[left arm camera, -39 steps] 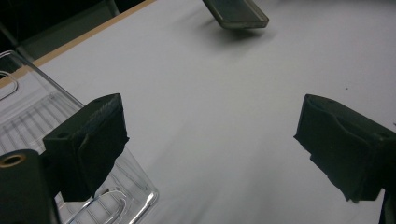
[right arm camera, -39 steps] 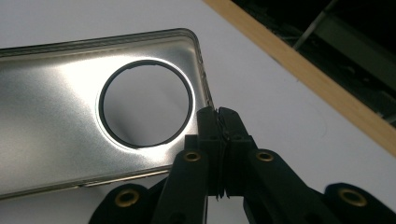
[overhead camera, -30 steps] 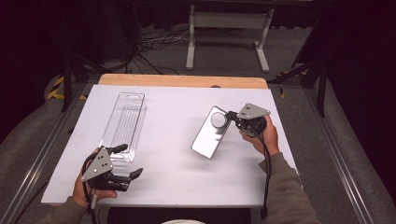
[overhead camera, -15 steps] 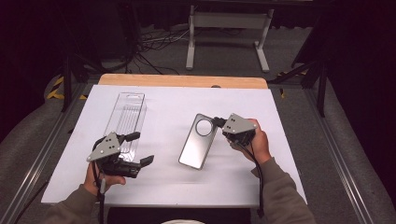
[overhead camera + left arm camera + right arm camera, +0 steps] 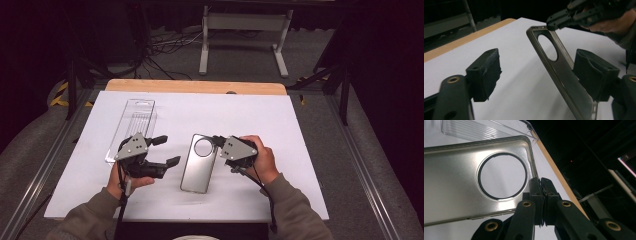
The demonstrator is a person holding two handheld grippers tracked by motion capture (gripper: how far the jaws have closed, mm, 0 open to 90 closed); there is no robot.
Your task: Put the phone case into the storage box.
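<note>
Now | right gripper (image 5: 218,142) clamps phone case (image 5: 199,163) edge | left gripper (image 5: 167,150) closing, case between jaws, unpinched

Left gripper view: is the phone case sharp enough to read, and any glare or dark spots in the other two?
Left gripper view: phone case reasonably sharp, near pads soft, background black. Right gripper view: bright sheen across the case, right side dark, clear plastic package washed out. High view: even light on the white table, floor around it dim.

Dark room, grey carpet floor (image 5: 350,135), white-topped table (image 5: 260,115), metal stand (image 5: 245,22), floor cables (image 5: 165,42)
</note>
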